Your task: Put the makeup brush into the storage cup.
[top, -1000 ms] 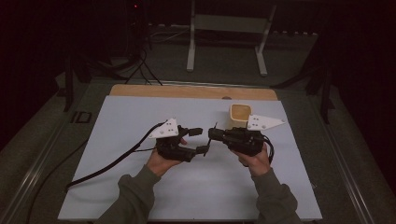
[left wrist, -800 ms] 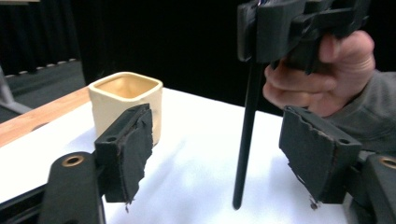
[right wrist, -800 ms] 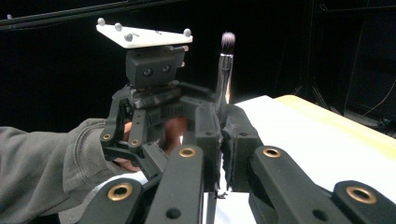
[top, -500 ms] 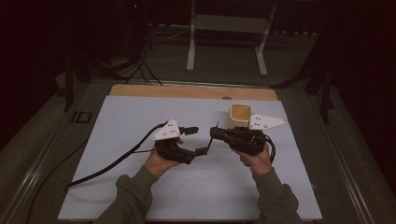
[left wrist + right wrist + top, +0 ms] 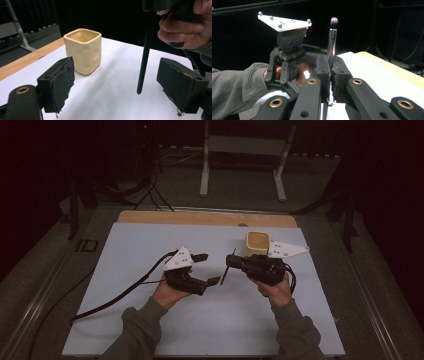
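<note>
Brush (image 5: 331, 42) | clenched upright in right claw (image 5: 234, 262), bristles up, handle tip above desk (image 5: 125, 250) beside yellow cup (image 5: 258, 242) | left claw (image 5: 206, 269) jaws just opening, nothing between them, brush now released to right alone | bristle end too small to tell in high view

Slim black makeup brush (image 5: 332, 37), upright, bristles on top, apparently pinched mid-handle, lower tip clear of the table
</note>
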Motion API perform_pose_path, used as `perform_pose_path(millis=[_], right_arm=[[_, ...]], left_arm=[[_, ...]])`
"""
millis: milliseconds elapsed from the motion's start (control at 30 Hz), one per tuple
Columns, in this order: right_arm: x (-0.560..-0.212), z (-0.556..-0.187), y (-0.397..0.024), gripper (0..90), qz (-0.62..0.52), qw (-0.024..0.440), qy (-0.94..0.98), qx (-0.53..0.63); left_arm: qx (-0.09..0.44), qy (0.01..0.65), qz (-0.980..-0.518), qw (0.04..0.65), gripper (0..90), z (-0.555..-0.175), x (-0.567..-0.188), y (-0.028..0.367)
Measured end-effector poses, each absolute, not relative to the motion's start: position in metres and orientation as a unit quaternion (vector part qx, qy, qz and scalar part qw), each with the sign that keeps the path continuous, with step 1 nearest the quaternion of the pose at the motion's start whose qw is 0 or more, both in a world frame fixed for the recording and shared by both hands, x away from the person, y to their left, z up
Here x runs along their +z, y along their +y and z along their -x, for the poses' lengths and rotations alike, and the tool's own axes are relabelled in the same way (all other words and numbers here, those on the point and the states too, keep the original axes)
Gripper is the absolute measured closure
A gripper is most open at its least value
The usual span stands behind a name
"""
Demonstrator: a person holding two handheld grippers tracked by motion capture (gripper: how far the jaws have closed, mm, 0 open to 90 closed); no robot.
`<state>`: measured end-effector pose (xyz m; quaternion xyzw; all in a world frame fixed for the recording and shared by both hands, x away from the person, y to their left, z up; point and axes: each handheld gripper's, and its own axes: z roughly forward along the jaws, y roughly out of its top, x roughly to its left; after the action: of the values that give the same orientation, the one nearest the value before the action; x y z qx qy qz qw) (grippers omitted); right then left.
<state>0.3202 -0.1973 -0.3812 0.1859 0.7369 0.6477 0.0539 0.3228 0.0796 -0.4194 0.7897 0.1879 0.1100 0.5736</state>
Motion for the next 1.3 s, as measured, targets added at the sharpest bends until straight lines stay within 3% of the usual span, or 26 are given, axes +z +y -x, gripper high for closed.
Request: perform_pose_path(millis=[1300], right_arm=[[-0.373,-0.333,-0.214,85.5,-0.225,0.089,0.727,0.643]], left_arm=[[0.17,0.24,-0.787,0.543,16.3,-0.325,-0.407,0.109]])
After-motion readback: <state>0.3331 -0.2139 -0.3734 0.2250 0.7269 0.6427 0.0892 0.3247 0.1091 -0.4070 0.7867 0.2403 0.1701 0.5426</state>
